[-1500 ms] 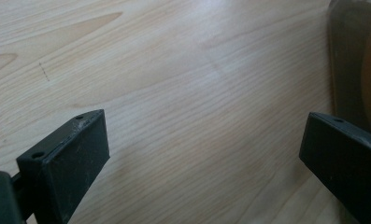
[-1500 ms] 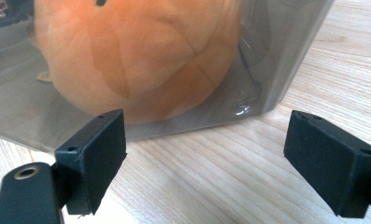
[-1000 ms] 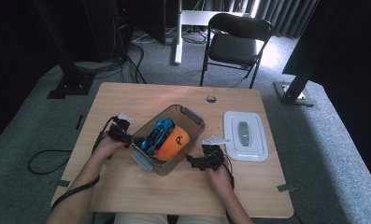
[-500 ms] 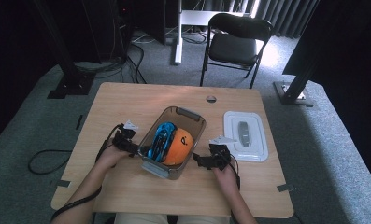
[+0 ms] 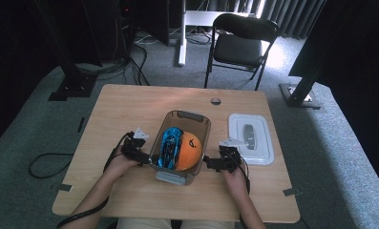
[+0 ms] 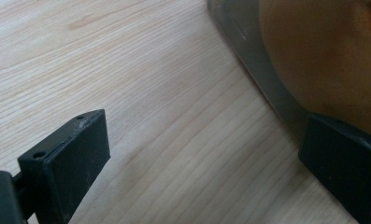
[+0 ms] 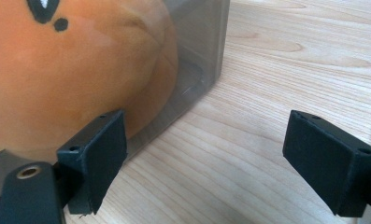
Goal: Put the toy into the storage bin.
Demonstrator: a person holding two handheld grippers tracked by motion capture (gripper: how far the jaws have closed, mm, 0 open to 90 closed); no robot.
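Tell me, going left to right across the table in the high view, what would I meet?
Left gripper → blue toy car → orange ball, both inside the clear bin → right gripper → white lid.

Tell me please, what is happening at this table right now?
A person sits at a wooden table with a gripper in each hand. The left gripper and the right gripper stand open on either side of a clear plastic bin, close against its walls. Inside the bin lie a blue toy car and an orange plush toy. The bin's white lid rests on the table to the right, apart from it. The person seems to be positioning the bin.
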